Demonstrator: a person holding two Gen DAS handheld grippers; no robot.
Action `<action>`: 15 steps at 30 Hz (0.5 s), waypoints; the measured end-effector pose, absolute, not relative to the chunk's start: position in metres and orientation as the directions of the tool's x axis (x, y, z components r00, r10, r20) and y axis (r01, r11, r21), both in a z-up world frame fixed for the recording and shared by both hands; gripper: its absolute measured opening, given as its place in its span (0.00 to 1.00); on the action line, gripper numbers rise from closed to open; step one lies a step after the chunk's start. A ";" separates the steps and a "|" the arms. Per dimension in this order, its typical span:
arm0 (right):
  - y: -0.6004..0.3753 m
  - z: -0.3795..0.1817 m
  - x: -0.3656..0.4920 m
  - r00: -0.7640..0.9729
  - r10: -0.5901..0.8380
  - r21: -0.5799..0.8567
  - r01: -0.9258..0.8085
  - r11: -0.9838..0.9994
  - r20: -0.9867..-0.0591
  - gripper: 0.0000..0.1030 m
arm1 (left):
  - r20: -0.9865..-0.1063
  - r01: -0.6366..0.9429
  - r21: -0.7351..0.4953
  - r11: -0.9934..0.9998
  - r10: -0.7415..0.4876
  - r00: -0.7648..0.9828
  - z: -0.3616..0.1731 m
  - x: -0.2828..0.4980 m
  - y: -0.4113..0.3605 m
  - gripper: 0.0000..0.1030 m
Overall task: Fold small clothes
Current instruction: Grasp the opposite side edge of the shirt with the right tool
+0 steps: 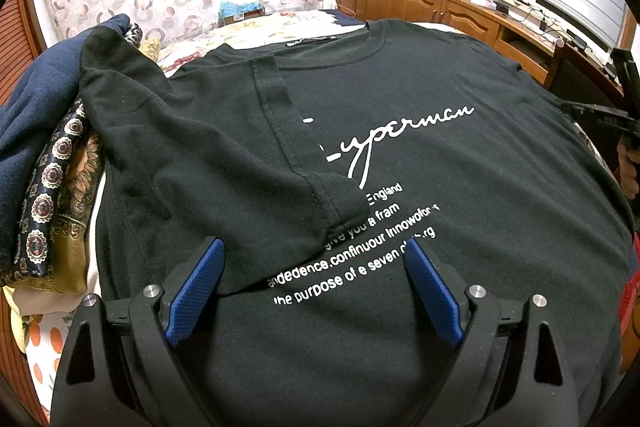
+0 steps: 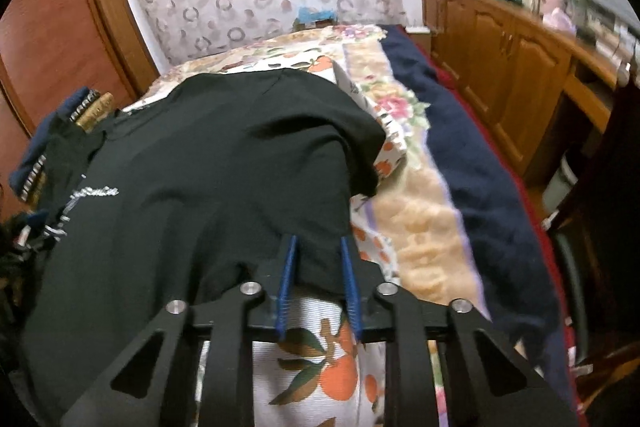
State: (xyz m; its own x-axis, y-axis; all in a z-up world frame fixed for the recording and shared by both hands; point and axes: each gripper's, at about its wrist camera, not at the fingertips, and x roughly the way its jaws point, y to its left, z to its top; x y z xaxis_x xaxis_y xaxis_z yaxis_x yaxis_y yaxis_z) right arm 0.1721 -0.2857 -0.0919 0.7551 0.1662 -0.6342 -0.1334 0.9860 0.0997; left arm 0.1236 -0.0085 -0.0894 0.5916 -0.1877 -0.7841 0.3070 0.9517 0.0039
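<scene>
Black T-shirt [image 2: 224, 163] hem seemingly pinched in right hand-held gripper [image 2: 318, 247]; left hand-held gripper [image 1: 314, 247] released above print.

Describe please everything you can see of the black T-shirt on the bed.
The black T-shirt with white printed lettering lies front side up on the flower-patterned bed cover. It looks like soft cotton knit, with a round ribbed neckline. One sleeve is already folded inward over the chest and hides part of the script print. Its far side rests against a pile of patterned clothes. The right gripper has its jaws closed on the shirt's edge; the left gripper hovers open above the print.
</scene>
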 end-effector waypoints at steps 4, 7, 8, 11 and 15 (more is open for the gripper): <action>-0.286 -0.084 0.164 0.793 0.151 0.063 -0.142 0.988 -0.590 0.07 | -0.733 0.284 0.007 0.959 -0.188 0.653 -0.074 0.114 -0.005 0.89; -0.270 -0.072 0.158 0.826 0.156 0.027 -0.168 0.985 -0.542 0.07 | -0.683 0.271 -0.001 0.962 -0.199 0.703 -0.056 0.104 -0.005 0.89; -0.262 -0.064 0.156 0.837 0.167 0.011 -0.189 0.982 -0.521 0.07 | -0.668 0.270 -0.006 0.963 -0.205 0.715 -0.050 0.100 -0.005 0.89; -0.234 -0.050 0.149 0.854 0.203 -0.030 -0.247 0.969 -0.479 0.07 | -0.624 0.258 -0.041 0.965 -0.226 0.748 -0.035 0.090 -0.004 0.89; -0.197 -0.046 0.142 0.840 0.277 -0.069 -0.347 0.935 -0.467 0.07 | -0.587 0.298 -0.079 0.951 -0.286 0.757 -0.023 0.078 -0.010 0.89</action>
